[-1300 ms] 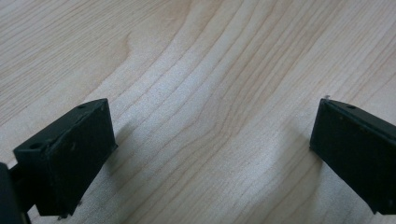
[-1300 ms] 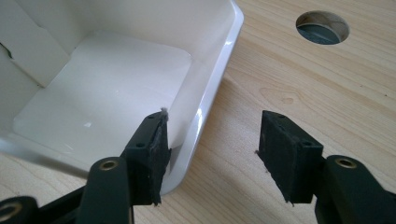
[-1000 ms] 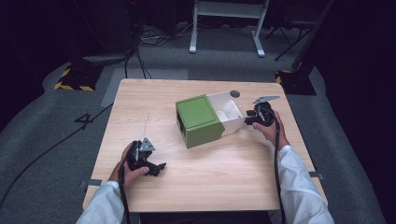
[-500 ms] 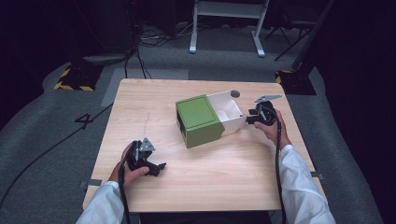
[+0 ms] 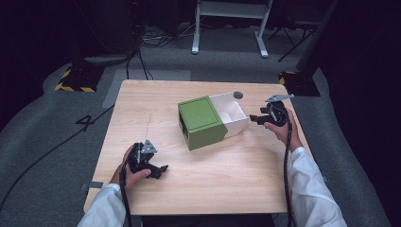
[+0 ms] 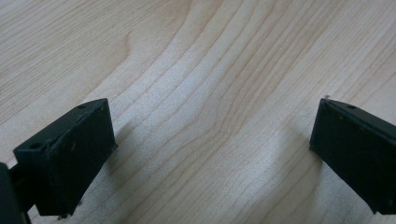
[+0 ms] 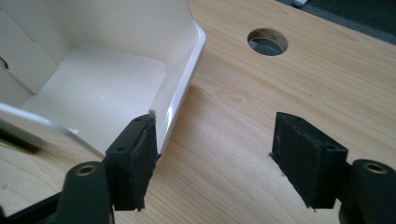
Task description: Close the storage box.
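Left gripper [image 5: 158, 171] rests on the table [image 5: 236, 189] at near left, jaws wide apart, nothing betw. them. Right gripper [image 5: 255, 117] at far right, jaws just been opening, now about half apart w/ bare wood between; left jaw just beside the white tray's [image 5: 231, 116] end wall. Tray sticks out right of the green box [image 5: 201, 122], mid-table, looks empty. Round hole [image 5: 238, 95] in the tabletop beyond it.
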The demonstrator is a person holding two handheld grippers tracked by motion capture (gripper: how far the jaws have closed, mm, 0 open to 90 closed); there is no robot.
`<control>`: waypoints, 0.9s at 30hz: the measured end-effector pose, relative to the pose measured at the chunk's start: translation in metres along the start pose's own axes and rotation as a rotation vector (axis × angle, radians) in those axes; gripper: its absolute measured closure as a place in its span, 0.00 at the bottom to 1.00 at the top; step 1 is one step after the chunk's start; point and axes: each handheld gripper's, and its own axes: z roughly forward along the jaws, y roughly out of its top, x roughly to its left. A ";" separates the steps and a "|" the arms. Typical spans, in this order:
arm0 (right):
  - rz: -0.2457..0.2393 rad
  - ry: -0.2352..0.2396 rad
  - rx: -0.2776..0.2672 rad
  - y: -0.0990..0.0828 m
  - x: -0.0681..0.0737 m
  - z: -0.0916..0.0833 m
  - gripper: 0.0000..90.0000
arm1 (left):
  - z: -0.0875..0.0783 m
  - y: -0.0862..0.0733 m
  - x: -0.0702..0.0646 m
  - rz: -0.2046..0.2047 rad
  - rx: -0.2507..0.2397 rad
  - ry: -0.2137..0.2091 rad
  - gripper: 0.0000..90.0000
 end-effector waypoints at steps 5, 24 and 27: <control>-0.035 -0.018 0.000 0.001 0.003 -0.012 0.30 | 0.000 0.000 0.000 0.000 0.000 0.000 0.00; -0.166 -0.044 -0.002 -0.019 0.023 -0.058 0.24 | 0.000 0.000 0.000 0.000 -0.001 0.001 0.00; -0.185 -0.044 0.005 -0.027 0.027 -0.064 0.23 | 0.000 0.000 0.000 -0.001 -0.001 0.001 0.00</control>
